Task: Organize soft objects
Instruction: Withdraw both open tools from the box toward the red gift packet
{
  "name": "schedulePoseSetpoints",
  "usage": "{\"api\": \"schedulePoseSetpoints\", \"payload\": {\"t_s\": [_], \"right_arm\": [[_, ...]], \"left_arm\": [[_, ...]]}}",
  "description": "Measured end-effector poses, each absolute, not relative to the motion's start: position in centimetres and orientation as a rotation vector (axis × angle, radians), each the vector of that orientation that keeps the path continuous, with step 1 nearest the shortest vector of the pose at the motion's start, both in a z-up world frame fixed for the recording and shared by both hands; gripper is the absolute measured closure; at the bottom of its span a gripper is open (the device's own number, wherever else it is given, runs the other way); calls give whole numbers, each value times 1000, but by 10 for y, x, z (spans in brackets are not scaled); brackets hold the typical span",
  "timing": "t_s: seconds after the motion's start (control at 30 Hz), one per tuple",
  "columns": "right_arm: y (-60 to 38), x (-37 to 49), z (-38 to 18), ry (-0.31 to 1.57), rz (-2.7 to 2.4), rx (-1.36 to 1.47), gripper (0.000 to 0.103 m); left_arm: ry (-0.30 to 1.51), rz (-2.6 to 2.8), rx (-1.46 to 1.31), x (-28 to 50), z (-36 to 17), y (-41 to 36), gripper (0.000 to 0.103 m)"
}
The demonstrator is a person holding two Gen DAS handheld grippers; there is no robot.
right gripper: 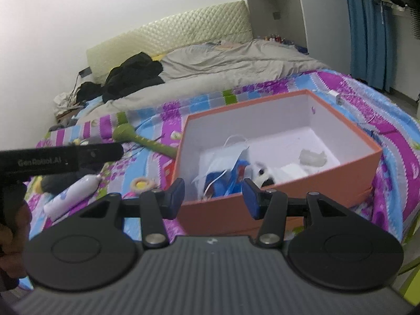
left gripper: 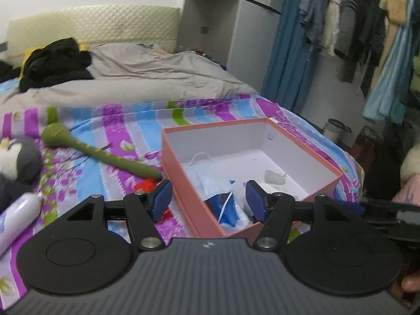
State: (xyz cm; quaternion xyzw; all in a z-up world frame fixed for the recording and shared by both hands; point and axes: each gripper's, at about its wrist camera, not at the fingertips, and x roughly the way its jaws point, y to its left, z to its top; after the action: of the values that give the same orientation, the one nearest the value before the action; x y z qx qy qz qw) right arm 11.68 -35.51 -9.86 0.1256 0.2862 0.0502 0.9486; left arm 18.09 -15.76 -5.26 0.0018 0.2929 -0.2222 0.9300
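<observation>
An open salmon box (left gripper: pixel 183 191) (right gripper: pixel 288 191) sits on the striped purple bedsheet. Inside it lie face masks (right gripper: pixel 231 155), a blue packet (left gripper: pixel 225 204) (right gripper: pixel 223 183), a small white plush (right gripper: pixel 265 174) and a pale lump (right gripper: pixel 312 157). A long green plush (left gripper: pixel 105 155) (right gripper: pixel 147 141) lies left of the box, and a grey and white plush (left gripper: pixel 18 157) lies further left. My left gripper (left gripper: pixel 209 200) hovers over the box's near left corner, open and empty. My right gripper (right gripper: pixel 212 198) stands before the box's near wall, open and empty too.
A white bottle (left gripper: pixel 18 212) (right gripper: pixel 71 197), a red item (left gripper: pixel 145 183) and a small ring (right gripper: pixel 140 183) lie on the sheet left of the box. A grey duvet (left gripper: pixel 147 73) and black clothes (left gripper: pixel 55 63) cover the far bed. Clothes (left gripper: pixel 354 26) hang at the right.
</observation>
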Motion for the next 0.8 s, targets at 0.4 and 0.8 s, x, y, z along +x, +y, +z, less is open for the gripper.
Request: {"api": "schedulePoseSetpoints", "payload": {"t_s": [0.4,0.8], "right_arm": [[-301,94,-120,645,124,181,52],[-225,98,-145,678,199,65,52]], "left_arm": [[637,-374,-105,145,-84,-100,35],[674,-316,-171,132,-111,-37,35]]}}
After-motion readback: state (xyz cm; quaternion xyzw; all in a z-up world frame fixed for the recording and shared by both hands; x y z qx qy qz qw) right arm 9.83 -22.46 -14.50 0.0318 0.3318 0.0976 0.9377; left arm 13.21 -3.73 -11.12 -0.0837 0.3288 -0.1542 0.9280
